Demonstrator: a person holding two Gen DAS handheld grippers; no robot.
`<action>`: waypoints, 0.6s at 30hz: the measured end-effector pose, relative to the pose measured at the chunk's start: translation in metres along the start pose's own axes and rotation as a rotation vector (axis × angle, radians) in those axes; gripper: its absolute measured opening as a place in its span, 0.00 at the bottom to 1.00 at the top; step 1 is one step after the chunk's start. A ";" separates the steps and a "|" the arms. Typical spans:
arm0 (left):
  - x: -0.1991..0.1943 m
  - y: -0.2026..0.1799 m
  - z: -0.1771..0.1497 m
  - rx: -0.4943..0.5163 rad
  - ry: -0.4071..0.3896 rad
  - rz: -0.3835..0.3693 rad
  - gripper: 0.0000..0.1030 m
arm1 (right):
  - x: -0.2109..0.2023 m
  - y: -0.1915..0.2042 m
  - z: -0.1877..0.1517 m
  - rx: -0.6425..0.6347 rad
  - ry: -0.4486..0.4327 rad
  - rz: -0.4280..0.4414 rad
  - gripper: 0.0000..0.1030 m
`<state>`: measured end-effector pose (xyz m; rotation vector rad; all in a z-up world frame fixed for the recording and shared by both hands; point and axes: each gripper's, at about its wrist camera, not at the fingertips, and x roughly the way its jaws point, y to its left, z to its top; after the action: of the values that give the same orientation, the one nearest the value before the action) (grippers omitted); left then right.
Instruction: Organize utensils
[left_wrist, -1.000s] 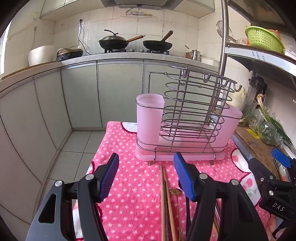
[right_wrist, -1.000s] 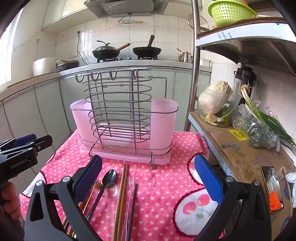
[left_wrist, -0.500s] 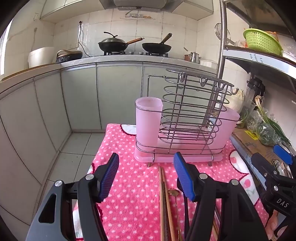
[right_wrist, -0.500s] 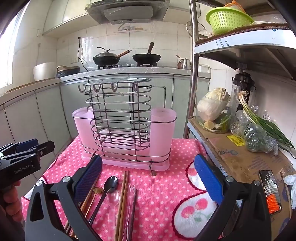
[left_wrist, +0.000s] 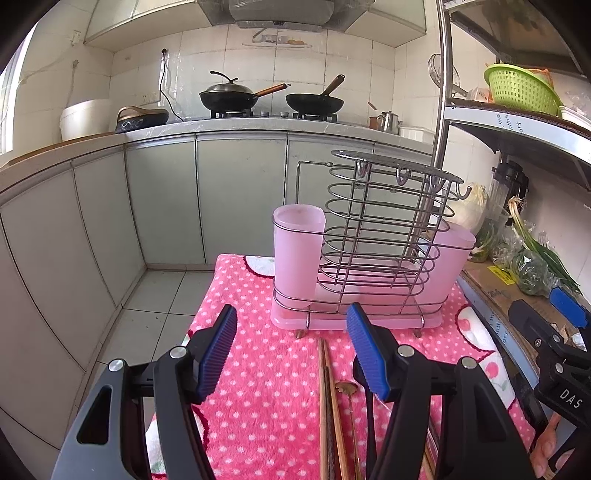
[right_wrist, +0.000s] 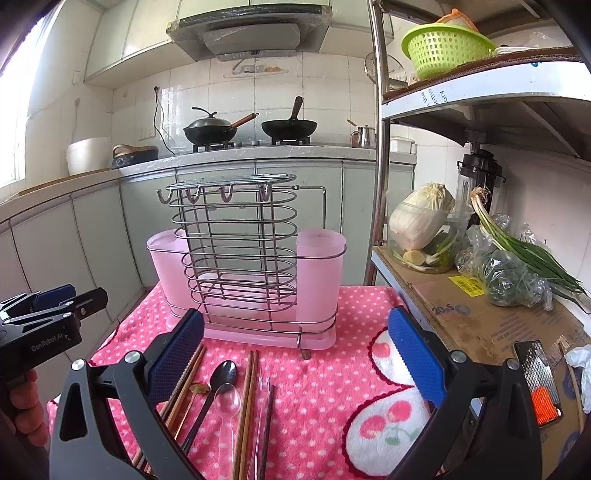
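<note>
A wire utensil rack (right_wrist: 236, 251) with pink plastic cups (right_wrist: 319, 273) stands at the back of a pink dotted cloth (right_wrist: 325, 387); the left wrist view shows the rack (left_wrist: 373, 254) too. In front of it lie brown chopsticks (right_wrist: 246, 398), a dark spoon (right_wrist: 221, 373), a clear plastic spoon (right_wrist: 227, 402) and a small gold spoon (right_wrist: 199, 388). My right gripper (right_wrist: 295, 354) hangs open above the cloth, holding nothing. My left gripper (left_wrist: 291, 350) is open over the cloth's left side, with chopsticks (left_wrist: 327, 398) below it.
A shelf unit on the right holds a cardboard sheet (right_wrist: 480, 314), cabbage (right_wrist: 421, 218), green onions (right_wrist: 524, 251) and a green basket (right_wrist: 443, 48). Grey cabinets (left_wrist: 166, 206) and a counter with two woks (left_wrist: 229, 96) stand behind. The tiled floor (left_wrist: 155, 295) lies left of the table.
Both grippers have pulled back and risen a little; the rack sits slightly lower and smaller in both views. Both stay open and the utensils have not moved.
</note>
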<state>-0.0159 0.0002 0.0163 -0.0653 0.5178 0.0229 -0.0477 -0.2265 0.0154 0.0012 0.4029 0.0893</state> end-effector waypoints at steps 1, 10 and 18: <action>-0.001 0.000 0.000 0.000 -0.001 0.000 0.59 | 0.000 -0.001 0.000 -0.001 0.000 0.001 0.97; -0.003 0.001 0.000 0.006 -0.009 0.006 0.60 | -0.002 0.002 -0.003 -0.006 -0.010 0.000 0.97; -0.003 0.000 0.000 0.007 -0.008 0.006 0.59 | -0.002 0.001 -0.005 0.002 -0.010 -0.002 0.97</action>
<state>-0.0186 0.0007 0.0178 -0.0573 0.5103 0.0268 -0.0512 -0.2253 0.0115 0.0031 0.3934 0.0869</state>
